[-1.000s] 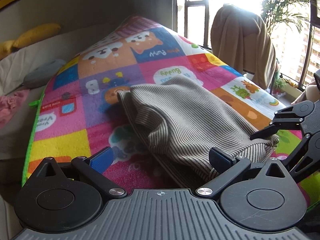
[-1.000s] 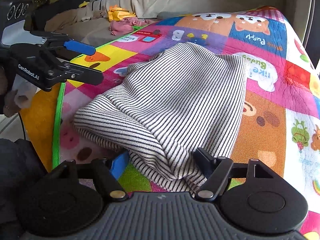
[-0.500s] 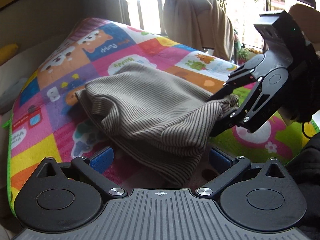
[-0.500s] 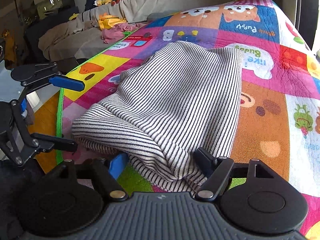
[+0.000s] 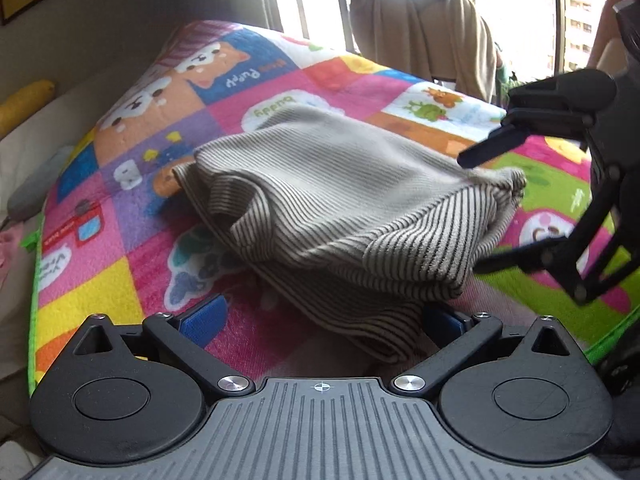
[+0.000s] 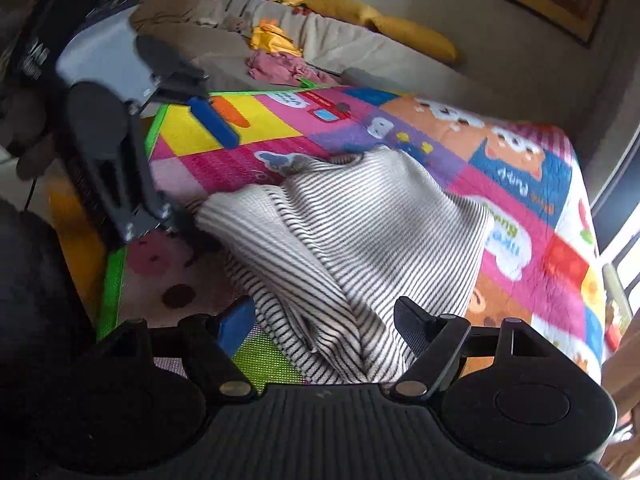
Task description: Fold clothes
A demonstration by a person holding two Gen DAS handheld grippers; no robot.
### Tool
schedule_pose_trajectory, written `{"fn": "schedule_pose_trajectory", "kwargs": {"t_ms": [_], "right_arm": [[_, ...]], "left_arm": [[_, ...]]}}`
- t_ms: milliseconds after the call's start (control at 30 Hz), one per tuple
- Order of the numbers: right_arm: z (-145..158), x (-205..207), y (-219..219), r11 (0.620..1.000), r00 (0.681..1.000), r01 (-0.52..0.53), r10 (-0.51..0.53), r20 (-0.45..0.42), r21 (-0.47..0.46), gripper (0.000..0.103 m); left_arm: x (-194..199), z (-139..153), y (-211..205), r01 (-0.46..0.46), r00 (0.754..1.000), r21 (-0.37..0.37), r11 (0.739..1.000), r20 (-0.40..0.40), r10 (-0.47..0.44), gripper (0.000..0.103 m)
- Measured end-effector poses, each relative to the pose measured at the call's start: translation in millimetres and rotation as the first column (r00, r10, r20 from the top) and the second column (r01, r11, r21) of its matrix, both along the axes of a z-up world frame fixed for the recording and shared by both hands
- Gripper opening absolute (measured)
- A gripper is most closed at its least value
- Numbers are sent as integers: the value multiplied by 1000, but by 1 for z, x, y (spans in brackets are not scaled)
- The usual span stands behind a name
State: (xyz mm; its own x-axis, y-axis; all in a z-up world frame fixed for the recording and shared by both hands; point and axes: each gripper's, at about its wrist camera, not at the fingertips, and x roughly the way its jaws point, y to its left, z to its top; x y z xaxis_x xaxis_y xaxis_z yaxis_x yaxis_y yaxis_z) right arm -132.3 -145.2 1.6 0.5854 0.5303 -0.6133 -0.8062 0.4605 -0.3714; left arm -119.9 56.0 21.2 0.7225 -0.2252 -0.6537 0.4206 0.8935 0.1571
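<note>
A patchwork cartoon play mat (image 5: 120, 248) covers the work surface. A sofa with yellow cushions (image 6: 400, 28) and loose clothes lies behind it, and a window with a draped beige cloth (image 5: 424, 20) stands at the far side. The striped garment (image 5: 340, 200) lies near the middle of the mat, bunched into a soft heap with a rolled lower edge turned toward me.

My left gripper (image 5: 320, 320) sits low at the near hem. Its jaws stand wide, with cloth lying between them, but the pads do not press on it. My right gripper (image 6: 324, 320) is at the opposite near corner of the heap. Its jaws have just been opening further and are now wide apart, with striped fabric lying loose between the blue pad (image 6: 234, 326) and the black pad. Neither gripper holds anything.

Step in hand, as I judge it: regrip. The garment is gathered but not yet folded flat, so the task looks to be in an early or middle stage.

The next move calls for the following:
- Push each gripper forward until one clean edge of fabric sits fully between the pads.
- Close on the top layer only, at matching points on the left and right of the hem.
- Lift evenly, then carry the hem toward the far edge, keeping the cloth taut between my two hands.

Risk: the rolled edge has several layers, and a deep bite may take all of them and drag the whole heap.
</note>
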Motion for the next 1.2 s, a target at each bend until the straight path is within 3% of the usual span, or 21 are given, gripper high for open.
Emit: {"fn": "schedule_pose_trajectory", "kwargs": {"t_ms": [100,167,233,367,533,633,733,833,900,967,1067,1133,1200], "right_arm": [[-9,-9,11,998,997,-40,44,65,-58,79],[-11,-6,15,998,998,-35,38,56,-59,74],[-6,8,13,1000,1000,9,-9,-27,-5,63],[6,41,-3,987,968,109,-79,-238,118,63],[8,50,-9,975,947,151,-95,-306,165,63],[5,39,-7,981,967,126,-89,-241,145,63],[-3,12,2,998,998,39,-37,-52,55,66],[-14,-4,14,1000,997,-11,12,70,-24,70],[-16,0,19,999,996,-1,4,93,-33,69],[-7,15,18,999,999,35,-36,38,10,45],[17,49,5,986,983,108,-88,-159,127,45],[25,64,-1,975,968,149,-110,-225,164,45],[28,71,-6,969,958,165,-112,-264,184,44]], "left_arm": [[2,12,0,-3,999,-14,1000,35,3,103],[1,15,-2,3,999,-14,1000,45,-2,103],[-3,17,-3,20,999,-20,1000,49,-19,103],[-11,17,-1,83,996,-48,995,26,-82,103],[-7,-2,-7,104,994,13,995,-18,-104,103],[4,-10,-8,35,999,39,999,-10,-35,103],[17,-5,-1,-35,999,1,999,12,35,103],[25,5,5,-55,998,-66,996,28,57,103],[24,12,6,-43,997,-71,997,55,47,103],[20,16,6,-20,996,-49,999,88,24,103],[11,20,4,13,987,29,1000,159,-17,103],[4,18,-2,56,975,113,992,208,-78,103],[-2,11,-14,106,951,237,966,260,-168,103]]}}
